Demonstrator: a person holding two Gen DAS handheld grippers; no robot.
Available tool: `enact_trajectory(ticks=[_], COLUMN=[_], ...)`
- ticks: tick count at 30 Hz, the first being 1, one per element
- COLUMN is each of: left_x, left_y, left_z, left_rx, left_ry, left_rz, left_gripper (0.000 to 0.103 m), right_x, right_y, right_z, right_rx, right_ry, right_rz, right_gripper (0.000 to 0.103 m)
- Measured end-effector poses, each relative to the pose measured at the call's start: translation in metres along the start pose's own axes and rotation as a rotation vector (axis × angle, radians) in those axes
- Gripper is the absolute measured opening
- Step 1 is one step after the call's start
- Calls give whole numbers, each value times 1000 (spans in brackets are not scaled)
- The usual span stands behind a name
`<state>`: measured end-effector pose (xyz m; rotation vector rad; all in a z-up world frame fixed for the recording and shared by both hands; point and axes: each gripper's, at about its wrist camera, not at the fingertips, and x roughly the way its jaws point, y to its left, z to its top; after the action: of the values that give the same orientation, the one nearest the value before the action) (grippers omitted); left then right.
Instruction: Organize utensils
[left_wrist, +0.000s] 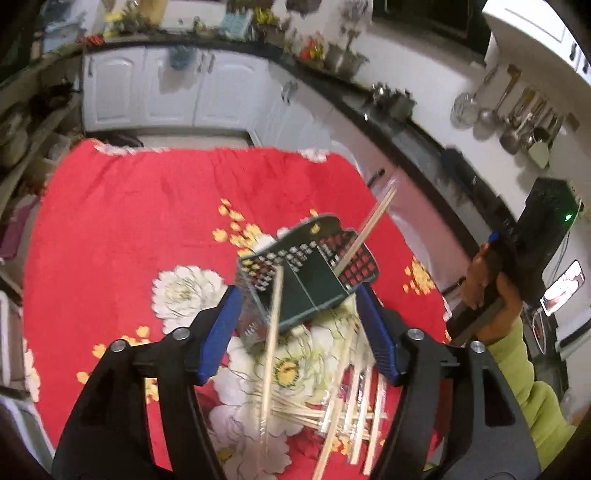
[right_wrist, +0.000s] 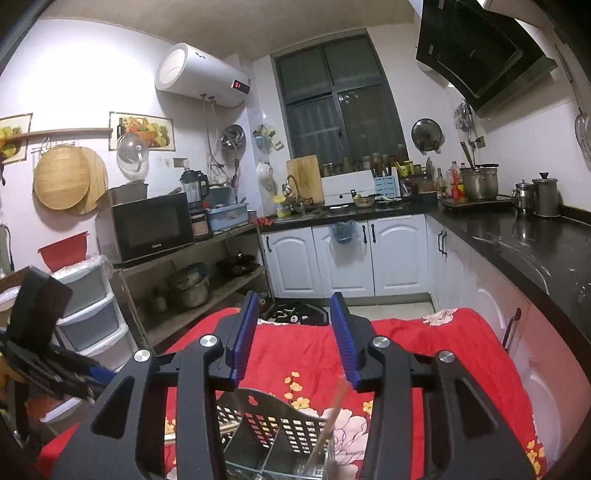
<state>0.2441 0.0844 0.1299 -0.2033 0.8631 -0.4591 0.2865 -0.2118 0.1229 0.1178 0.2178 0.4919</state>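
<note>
With both grippers, left (left_wrist: 299, 328) and right (right_wrist: 293, 332), holding jaws spread and gripping nothing, two chopsticks (left_wrist: 271, 332) are standing loose in the holder (left_wrist: 314, 266) just ahead (others (left_wrist: 347, 410) beneath), risking a tip-out.

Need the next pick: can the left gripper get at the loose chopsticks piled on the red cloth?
Probably yes. The left gripper is open and holds nothing, and the chopstick pile lies uncovered just beneath it. One chopstick leaning from the utensil holder crosses the path.

One utensil holder (left_wrist: 314, 273), two upright chopsticks (left_wrist: 364, 236), one loose chopstick pile (left_wrist: 347, 413).
</note>
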Motion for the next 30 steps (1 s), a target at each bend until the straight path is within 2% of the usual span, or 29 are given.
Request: enact_trajectory(ticks=[1,2,4,7,10,12,21,22,23,24,26,27,28,29,30], left_x=[-4,-13,-26,-38,-45,-44,-27,-26,-21,-19,-10,-5,0,3,4], left_y=[2,7,15,26,32,33,15,14,11,10,6,5,4,3,3], left_z=[-3,-11,-26,-50,-79,-92,-141,-144,-145,-144,-140,-138,-135,-132,-129], left_rx=[-2,-13,-32,-82,-141,-161,-128,-118,-105,-99,-83,-70,-63,-61,-62], left_ry=[-13,-45,-91,-136,-180,-200,-245,-246,-246,-242,-235,-235,-236,-238,-249], left_rz=[6,15,34,20,-61,-81,-44,-28,-2,2,20,37,54,56,57], left_gripper=[75,80,81,90,92,92,92,89,73,66,37,30,15,9,8], right_x=[-1,-3,-6,-10,-14,-19,-46,-49,-52,-55,-60,-64,-67,-70,-73], right_y=[0,1,3,7,17,25,54,54,55,56,56,55,55,54,54], right_z=[-2,-4,-7,-12,-20,-27,-72,-76,-80,-83,-87,-89,-92,-93,-96], right_rx=[0,-2,-6,-11,-34,-67,-195,-191,-180,-171,-149,-136,-129,-126,-123], right_ry=[0,-1,-2,14,35,45,138,144,153,158,166,170,173,175,177], right_rz=[4,5,3,2,10,4,4,9,16,20,27,30,31,30,26], right_gripper=[40,40,40,45,48,50,52,52,52,52,52,52,52,52,52])
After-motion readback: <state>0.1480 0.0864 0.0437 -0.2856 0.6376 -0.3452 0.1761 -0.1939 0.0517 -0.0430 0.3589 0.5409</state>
